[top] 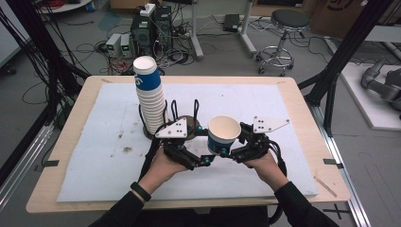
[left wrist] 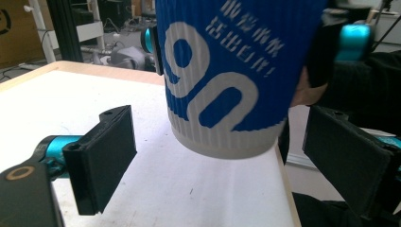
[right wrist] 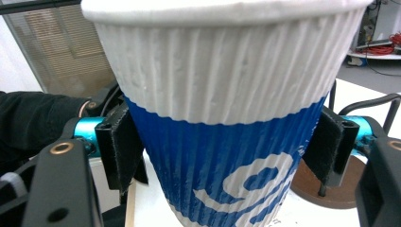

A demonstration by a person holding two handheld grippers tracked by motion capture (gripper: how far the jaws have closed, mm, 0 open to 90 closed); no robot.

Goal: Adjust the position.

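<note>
The right tool (right wrist: 222, 142) clamps a blue-and-white paper cup (top: 223, 134), lifted off the tabletop (top: 283, 92). The left tool (left wrist: 217, 161) stands released, jaws wide under the cup's base. The cup's rim is cut off in the left gripper view, its base in the right.

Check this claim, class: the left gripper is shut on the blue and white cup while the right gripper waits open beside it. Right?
No, the sides are swapped. The right gripper is shut on the cup, as the right gripper view shows; the left gripper waits open beside it.
</note>
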